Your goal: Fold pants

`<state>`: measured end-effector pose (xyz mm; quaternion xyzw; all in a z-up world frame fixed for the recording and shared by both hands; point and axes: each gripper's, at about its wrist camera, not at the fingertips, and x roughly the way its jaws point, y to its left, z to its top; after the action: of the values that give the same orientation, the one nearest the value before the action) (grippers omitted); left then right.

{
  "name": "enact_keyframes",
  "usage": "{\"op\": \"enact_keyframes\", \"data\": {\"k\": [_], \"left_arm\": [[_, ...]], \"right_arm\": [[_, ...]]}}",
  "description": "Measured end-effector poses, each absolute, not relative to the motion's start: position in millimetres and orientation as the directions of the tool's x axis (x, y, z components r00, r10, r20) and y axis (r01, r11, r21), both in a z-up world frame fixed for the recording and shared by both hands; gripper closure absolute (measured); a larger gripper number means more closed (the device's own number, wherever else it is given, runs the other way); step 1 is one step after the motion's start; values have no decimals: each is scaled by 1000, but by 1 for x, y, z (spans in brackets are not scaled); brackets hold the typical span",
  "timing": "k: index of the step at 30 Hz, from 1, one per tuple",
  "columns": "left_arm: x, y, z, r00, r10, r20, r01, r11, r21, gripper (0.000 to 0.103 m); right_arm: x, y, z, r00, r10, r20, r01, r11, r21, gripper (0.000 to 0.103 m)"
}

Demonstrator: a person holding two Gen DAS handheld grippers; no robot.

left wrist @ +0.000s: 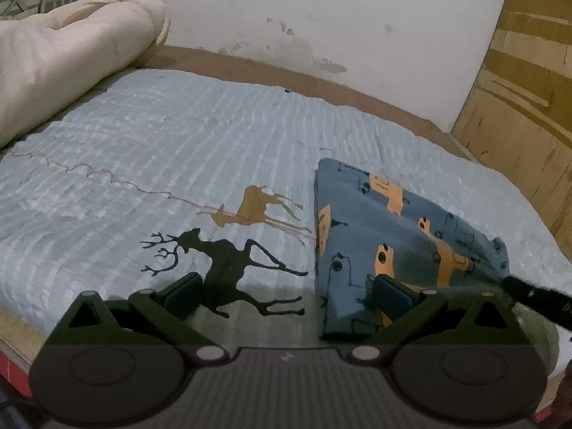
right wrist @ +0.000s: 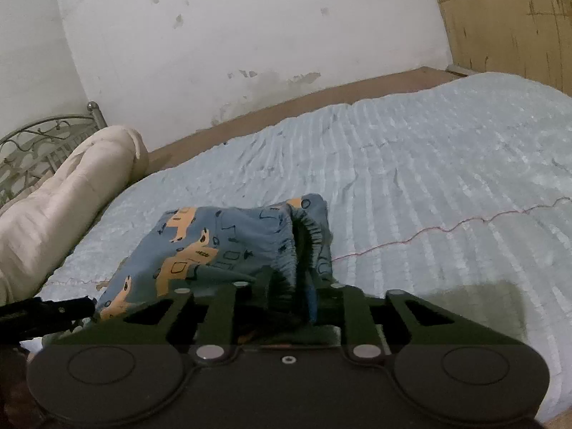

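Observation:
The pants (left wrist: 404, 236) are blue with orange animal prints and lie folded into a compact stack on the right of the bed. My left gripper (left wrist: 286, 293) is open wide just above the blanket. Its right finger (left wrist: 393, 293) hangs over the stack's near left corner and nothing is between the jaws. In the right wrist view the pants (right wrist: 214, 243) lie straight ahead. The ruffled elastic waistband (right wrist: 304, 236) stands up between the narrow jaws of my right gripper (right wrist: 293, 286), which is shut on it. The right gripper's dark tip (left wrist: 536, 296) shows at the stack's right edge.
A pale blue ribbed blanket (left wrist: 161, 143) with deer prints covers the bed. A rolled cream quilt (left wrist: 64, 53) lies at the head end by a metal bedframe (right wrist: 35, 143). A white wall (left wrist: 321, 18) runs behind, with a wooden panel (left wrist: 529, 107) on the right.

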<state>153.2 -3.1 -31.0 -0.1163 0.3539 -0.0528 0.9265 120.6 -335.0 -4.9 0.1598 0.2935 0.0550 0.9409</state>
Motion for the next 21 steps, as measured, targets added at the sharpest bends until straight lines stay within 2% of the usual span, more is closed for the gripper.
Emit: {"op": "enact_keyframes", "data": {"k": [1, 2, 3, 4, 6, 8, 10, 12, 16, 17, 19, 21], "left_arm": [[154, -5, -31, 743, -179, -645, 17, 969, -248, 1], [155, -7, -32, 742, -178, -646, 19, 969, -245, 1], [156, -8, -33, 741, -177, -648, 20, 970, -243, 1], [156, -10, -34, 739, -175, -651, 20, 971, -239, 1], [156, -14, -37, 738, -169, -653, 23, 974, -227, 1], [156, -16, -39, 739, -160, -654, 26, 977, -211, 1], [155, -16, -40, 740, -159, -654, 30, 979, -204, 1], [155, -16, -40, 737, -167, -654, 39, 978, -206, 1], [154, -14, -38, 738, -179, -650, 51, 976, -211, 1], [154, -13, -36, 739, -181, -648, 49, 975, -217, 1], [156, -10, -31, 747, -177, -640, 43, 975, -219, 1], [163, -11, -24, 759, -156, -632, 34, 979, -202, 1]], "right_arm": [[122, -337, -4, 826, 199, -528, -11, 942, 336, 58], [124, -340, -3, 829, 203, -520, -16, 940, 342, 51], [126, -342, -1, 833, 209, -512, -20, 937, 350, 40], [131, -345, 1, 837, 218, -502, -27, 932, 360, 37], [146, -348, 2, 839, 246, -486, -49, 923, 382, 36], [165, -351, -4, 826, 256, -502, -39, 915, 403, 40], [184, -352, -13, 804, 274, -528, -29, 904, 426, 70], [193, -351, -16, 796, 245, -554, -8, 919, 394, 80], [193, -349, -18, 805, 203, -557, 9, 935, 354, 81], [192, -348, -19, 801, 196, -566, 13, 939, 343, 79], [188, -346, -17, 807, 163, -568, 29, 949, 315, 54], [183, -347, -12, 826, 128, -550, 29, 963, 269, 43]]}}
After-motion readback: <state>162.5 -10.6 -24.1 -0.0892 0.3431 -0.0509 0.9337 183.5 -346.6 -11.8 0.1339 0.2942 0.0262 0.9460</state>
